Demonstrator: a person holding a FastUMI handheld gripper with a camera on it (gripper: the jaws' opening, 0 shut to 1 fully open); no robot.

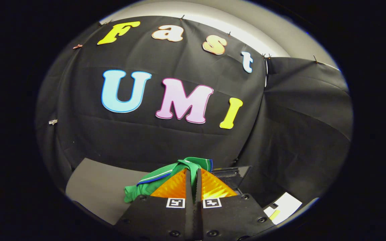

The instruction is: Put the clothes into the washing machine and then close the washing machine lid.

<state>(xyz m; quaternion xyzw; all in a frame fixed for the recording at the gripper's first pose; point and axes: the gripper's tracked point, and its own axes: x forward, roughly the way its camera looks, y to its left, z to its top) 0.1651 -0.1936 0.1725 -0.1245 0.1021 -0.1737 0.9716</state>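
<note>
A green garment [166,175] with a blue-and-white trimmed edge is pinched at my fingertips and hangs down to the left of my fingers. My gripper [193,172] is shut on it, the two fingers nearly together with a fold of the cloth between the tips. The garment is lifted above the grey table [99,187]. Just beyond the right finger a dark open lid or panel [233,175], part of a small machine, sticks up; its body is hidden behind my fingers.
The black cloth wall [179,140] of the booth stands close behind the table. A white sheet with a yellow mark [281,207] lies low to the right of my fingers. Bare grey table stretches to the left of the garment.
</note>
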